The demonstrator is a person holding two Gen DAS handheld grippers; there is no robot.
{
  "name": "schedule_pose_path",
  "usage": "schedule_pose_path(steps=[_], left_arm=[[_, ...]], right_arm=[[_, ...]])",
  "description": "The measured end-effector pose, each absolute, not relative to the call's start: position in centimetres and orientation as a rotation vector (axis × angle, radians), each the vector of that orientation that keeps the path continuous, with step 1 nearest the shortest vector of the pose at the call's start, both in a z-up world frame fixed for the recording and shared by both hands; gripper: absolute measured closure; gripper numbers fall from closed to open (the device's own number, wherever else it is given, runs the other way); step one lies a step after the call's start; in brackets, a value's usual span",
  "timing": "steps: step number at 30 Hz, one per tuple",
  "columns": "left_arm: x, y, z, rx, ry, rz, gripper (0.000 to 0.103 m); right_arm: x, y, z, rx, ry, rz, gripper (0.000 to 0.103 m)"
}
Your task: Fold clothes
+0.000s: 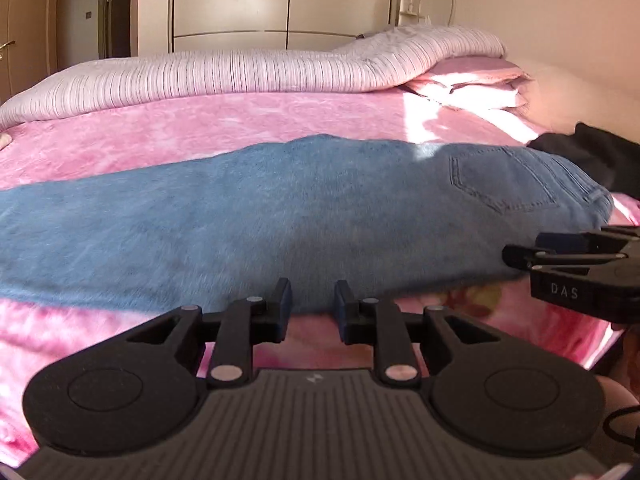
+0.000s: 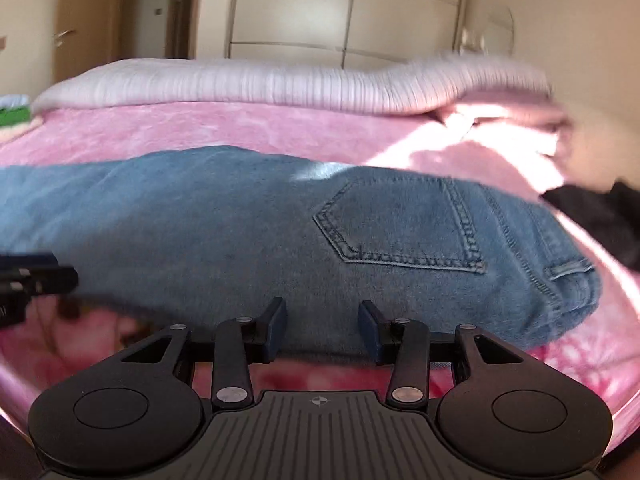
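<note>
Bed: fluffy pink blanket (image 1: 200, 128); ribbed pale duvet (image 1: 240, 72) bunched at far edge; cream wardrobe (image 1: 280, 0) beyond. Blue denim jeans (image 2: 240, 232), folded lengthwise, lie across the blanket, stitched pocket up. My left gripper (image 1: 311, 306) and right gripper (image 2: 323, 328): both released, empty, at the near hem.

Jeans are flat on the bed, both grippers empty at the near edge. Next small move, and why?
Probably ease both grippers forward onto the near edge of the jeans and pinch it. The left gripper and right gripper both stand open with nothing between the pads, just short of that edge, so no fold can start yet.
</note>
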State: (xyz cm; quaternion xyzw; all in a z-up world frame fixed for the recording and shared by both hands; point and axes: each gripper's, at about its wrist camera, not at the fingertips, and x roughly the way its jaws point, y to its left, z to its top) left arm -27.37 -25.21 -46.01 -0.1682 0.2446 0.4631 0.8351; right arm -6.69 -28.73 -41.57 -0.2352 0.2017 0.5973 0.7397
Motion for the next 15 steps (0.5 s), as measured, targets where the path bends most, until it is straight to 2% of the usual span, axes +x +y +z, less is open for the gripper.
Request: schedule_pose_path(steps=[7,13,15], left_arm=[[-34.3,-22.1,-42.7,-0.447,0.366,1.130,0.082],[-38.4,-17.4,-46.1,-0.494,0.466,1.273,0.079],[-39.2,-18.6,-47.0,-0.475,0.415,1.271,0.079]], right_arm=[[-7.1,-27.6,-38.6,-0.432,0.553,1.318,0.059],[-10.4,-24.4,-39.7,-0.479,0.548,1.370,0.059],[-11.4,-24.4,-41.1,-0.520,0.514,1.353,0.059]])
